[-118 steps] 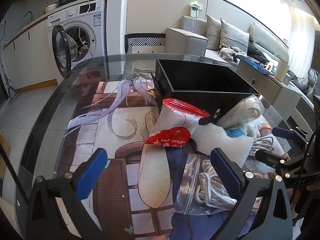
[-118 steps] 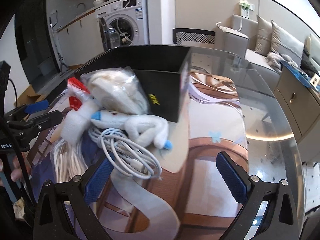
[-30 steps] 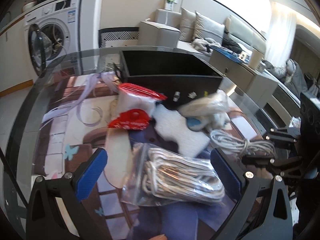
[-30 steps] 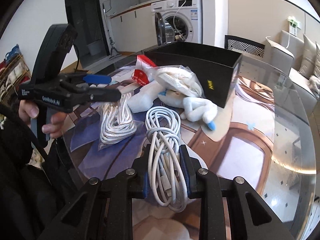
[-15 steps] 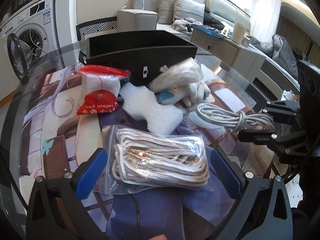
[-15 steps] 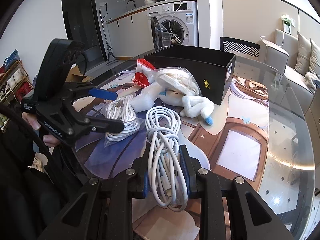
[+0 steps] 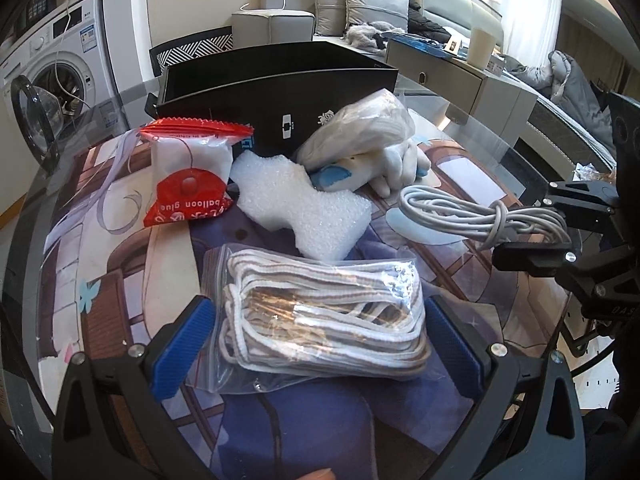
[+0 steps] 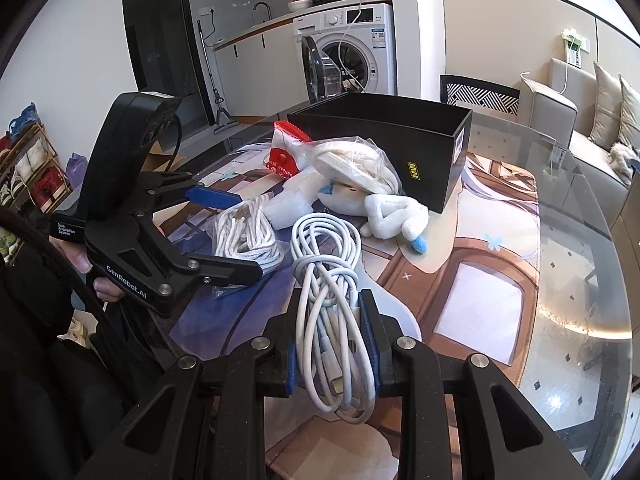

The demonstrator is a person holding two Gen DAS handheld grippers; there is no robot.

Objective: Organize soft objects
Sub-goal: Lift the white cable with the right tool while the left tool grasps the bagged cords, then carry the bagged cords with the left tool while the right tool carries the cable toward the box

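Observation:
My right gripper [image 8: 331,340] is shut on a coiled white cable [image 8: 326,276] and holds it above the table; the cable also shows in the left wrist view [image 7: 476,214]. My left gripper [image 7: 316,344] is open, its blue pads on either side of a clear zip bag of white cord [image 7: 320,312] lying on the mat; the bag also shows in the right wrist view [image 8: 244,236]. Beyond lie a white foam piece [image 7: 304,204], a red-and-white balloon glue packet [image 7: 188,172], a bagged white bundle [image 7: 360,128] and a white plush toy [image 8: 394,216].
An open black box [image 7: 280,80] stands behind the pile on the round glass table [image 8: 580,280] with a printed mat. The left gripper's body [image 8: 132,216] is to the left in the right wrist view. A washing machine and sofa are beyond the table.
My left gripper has moved in until its open pads flank the zip bag of cord. My right gripper still holds the white cable, lifted and little moved.

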